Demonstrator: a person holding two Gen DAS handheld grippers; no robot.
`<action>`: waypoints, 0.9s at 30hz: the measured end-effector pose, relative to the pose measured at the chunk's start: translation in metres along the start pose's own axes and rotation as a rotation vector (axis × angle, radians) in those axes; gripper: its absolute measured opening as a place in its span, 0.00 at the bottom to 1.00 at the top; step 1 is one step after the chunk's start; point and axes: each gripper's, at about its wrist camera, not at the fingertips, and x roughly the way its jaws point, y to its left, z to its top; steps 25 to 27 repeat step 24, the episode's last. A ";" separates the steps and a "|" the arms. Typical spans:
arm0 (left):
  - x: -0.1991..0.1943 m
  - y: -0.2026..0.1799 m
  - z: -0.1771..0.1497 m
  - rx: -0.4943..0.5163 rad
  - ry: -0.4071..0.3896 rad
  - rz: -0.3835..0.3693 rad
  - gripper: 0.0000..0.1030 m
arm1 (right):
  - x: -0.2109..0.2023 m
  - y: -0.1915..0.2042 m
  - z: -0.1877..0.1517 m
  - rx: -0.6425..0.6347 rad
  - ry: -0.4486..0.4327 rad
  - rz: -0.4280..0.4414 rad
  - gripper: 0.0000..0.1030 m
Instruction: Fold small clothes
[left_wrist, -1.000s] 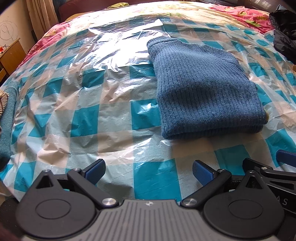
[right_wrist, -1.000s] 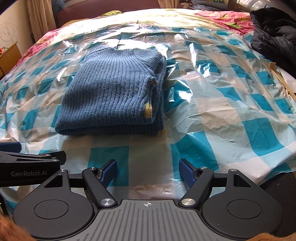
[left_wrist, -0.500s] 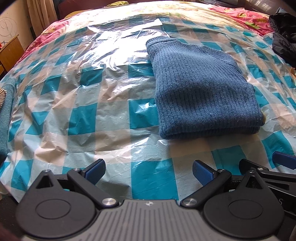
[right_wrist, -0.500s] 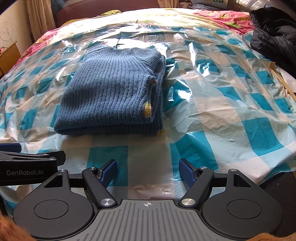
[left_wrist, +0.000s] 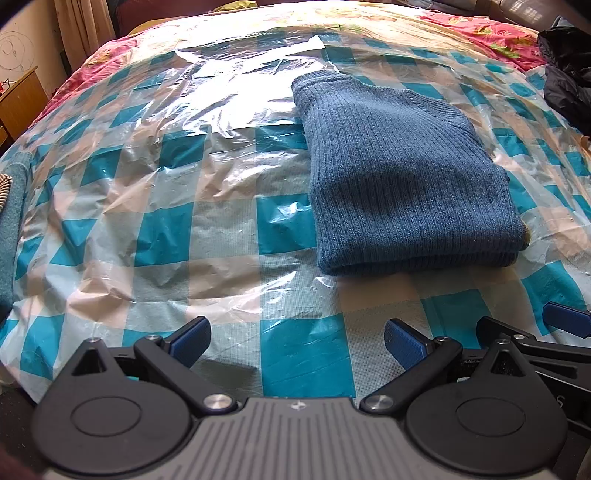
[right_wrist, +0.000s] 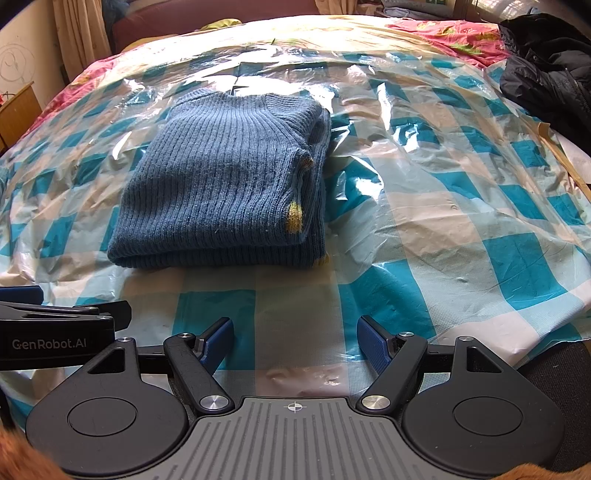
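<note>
A folded blue sweater (right_wrist: 221, 184) lies on the bed (right_wrist: 480, 221); left gripper (left_wrist: 297, 341) and right gripper (right_wrist: 295, 341), jaws spread and empty, hover at its six o'clock.

Count, both wrist views. Folded blue knit sweater (left_wrist: 406, 177): 1, on the bed. Clear plastic sheet (right_wrist: 424, 155) over checked cover: 1. Claws: 2, left claw (left_wrist: 297, 341) and right claw (right_wrist: 295, 341), each with 2 blue-padded fingers, spread apart, nothing between them. Black jacket (right_wrist: 550, 74) at the bed's far right: 1. Teal garment (left_wrist: 11, 221) at the left edge: possibly 1; it is cropped, so hard to tell. Wooden furniture (left_wrist: 18, 99) by the wall: 1.
</note>
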 end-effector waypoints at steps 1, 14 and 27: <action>0.000 0.000 0.000 -0.001 0.000 0.000 1.00 | 0.000 0.000 0.000 0.000 0.000 0.000 0.73; 0.000 0.000 -0.001 -0.002 -0.003 0.001 1.00 | 0.000 0.000 0.000 0.000 0.000 0.000 0.73; 0.000 0.000 -0.002 -0.006 -0.002 0.001 1.00 | 0.000 0.000 0.000 0.000 0.000 0.000 0.73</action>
